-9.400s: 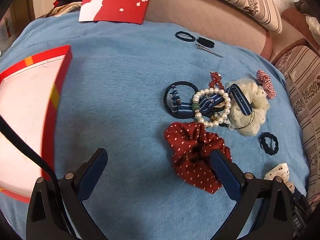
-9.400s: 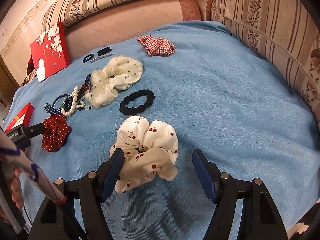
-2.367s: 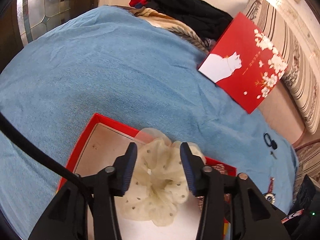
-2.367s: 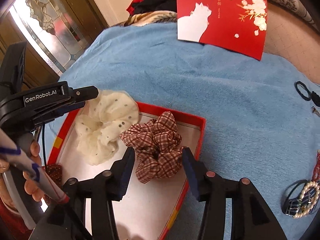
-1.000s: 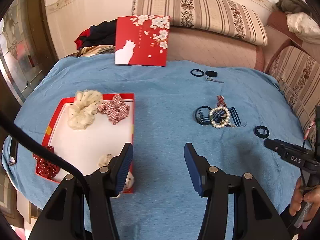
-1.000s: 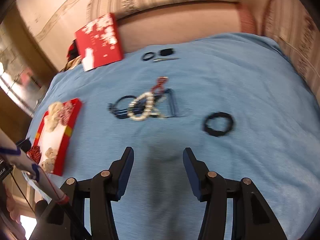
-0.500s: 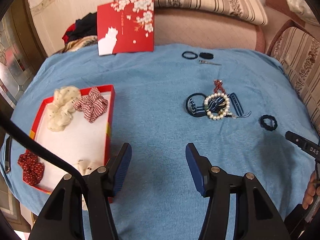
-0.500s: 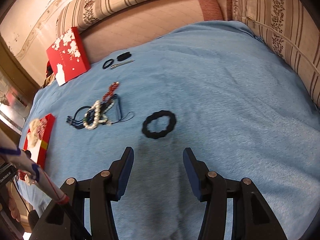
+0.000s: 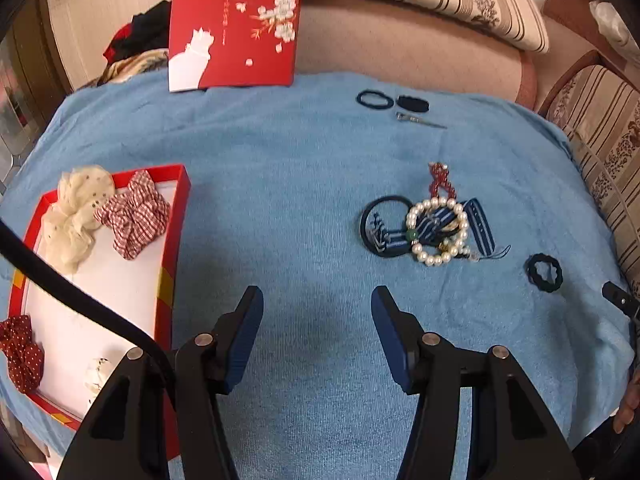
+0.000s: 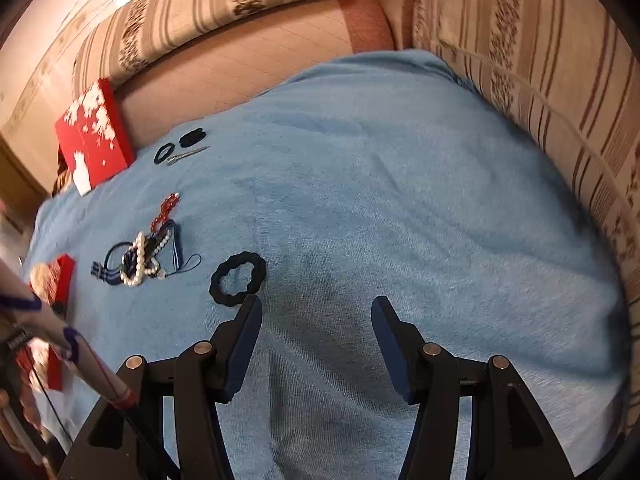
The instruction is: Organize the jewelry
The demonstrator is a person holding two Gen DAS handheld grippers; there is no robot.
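Observation:
My left gripper (image 9: pixel 317 306) is open and empty over the blue cloth. To its left the red box (image 9: pixel 176 216) holds a cream scrunchie (image 9: pixel 74 216), a checked scrunchie (image 9: pixel 136 216), a red dotted scrunchie (image 9: pixel 20 354) and a white one (image 9: pixel 98 372). A pearl bracelet (image 9: pixel 436 230) lies in a tangle with a red bead string (image 9: pixel 440 180) and a blue striped band (image 9: pixel 478 226). My right gripper (image 10: pixel 316 306) is open and empty, with the black wavy hair tie (image 10: pixel 238 278) just beyond its left fingertip. The hair tie also shows in the left wrist view (image 9: pixel 544 272).
A red flowered box lid (image 9: pixel 234 28) leans against the sofa back. Two small black hair ties (image 9: pixel 374 100) and a metal clip (image 9: pixel 418 119) lie at the far edge of the cloth. Striped cushions (image 10: pixel 540 80) border the right side.
My left gripper has moved closer to the cloth, toward the tangle. My right gripper has moved forward and right, so the black hair tie is now by its left fingertip.

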